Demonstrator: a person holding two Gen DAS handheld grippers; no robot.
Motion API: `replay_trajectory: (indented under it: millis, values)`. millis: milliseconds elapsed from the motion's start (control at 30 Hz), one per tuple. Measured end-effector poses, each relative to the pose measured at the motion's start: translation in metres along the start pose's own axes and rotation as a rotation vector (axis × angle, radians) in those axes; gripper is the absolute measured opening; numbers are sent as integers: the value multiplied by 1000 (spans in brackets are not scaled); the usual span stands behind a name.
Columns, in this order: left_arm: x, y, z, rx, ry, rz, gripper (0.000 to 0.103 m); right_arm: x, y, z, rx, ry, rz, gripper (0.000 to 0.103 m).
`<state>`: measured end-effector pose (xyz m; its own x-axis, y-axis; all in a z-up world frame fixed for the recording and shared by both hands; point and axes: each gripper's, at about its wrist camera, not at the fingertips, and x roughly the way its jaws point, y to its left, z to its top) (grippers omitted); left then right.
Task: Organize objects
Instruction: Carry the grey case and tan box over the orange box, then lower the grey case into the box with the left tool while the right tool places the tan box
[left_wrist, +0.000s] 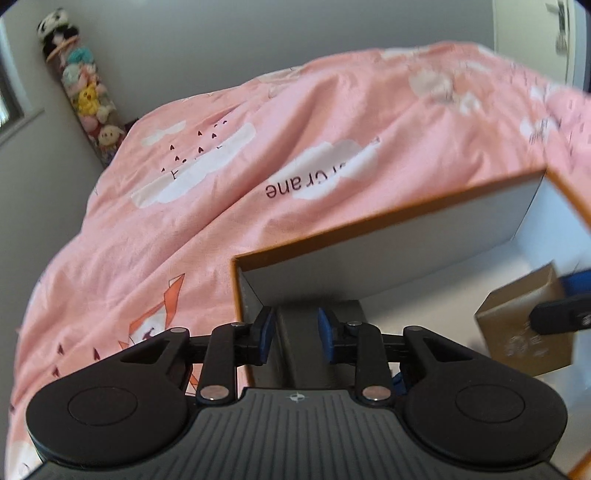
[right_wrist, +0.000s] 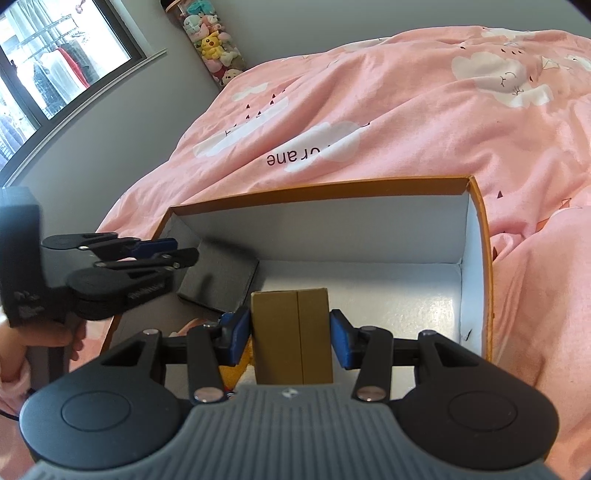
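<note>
One smooth brown carton (right_wrist: 291, 343) sits pinched in right gripper (right_wrist: 290, 325) jaws; left gripper (left_wrist: 295, 332) jaws narrowly parted, empty.

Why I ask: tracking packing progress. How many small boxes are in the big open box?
2. A dark grey box lies in the big box's left corner; a brown cardboard box stands upright, gripped by the right claw. Others may hide beneath the claws.
</note>
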<state>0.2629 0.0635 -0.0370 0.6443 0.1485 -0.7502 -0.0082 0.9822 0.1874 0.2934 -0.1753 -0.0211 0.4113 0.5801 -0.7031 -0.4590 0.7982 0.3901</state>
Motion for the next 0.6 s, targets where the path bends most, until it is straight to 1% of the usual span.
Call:
replay_trajectory:
  millis: [167,333,367,433,467,500,600]
  values:
    - [-10,22,-2,-100,5,-86,32,-1,-3,2,-6,-1,-13,48]
    - [-19,26,-5,-138,-7,-142,35,-3,-1,7,-58,9,-25,48]
    - [-20,25,-6,-145,-6,-160,36,-4,0,9,-76,13,-33,48]
    - [-23,23,-8,-170,-5,-201,46,-5,1,13,-127,26,-52,48]
    - [-24,22,-9,-185,-6,-221,53,-5,2,15,-161,37,-63,48]
    - [-24,21,-10,-198,-6,-236,54,-4,3,17,-197,49,-75,48]
    - [-23,17,-12,-228,2,-270,54,1,5,24,-319,103,-117,48]
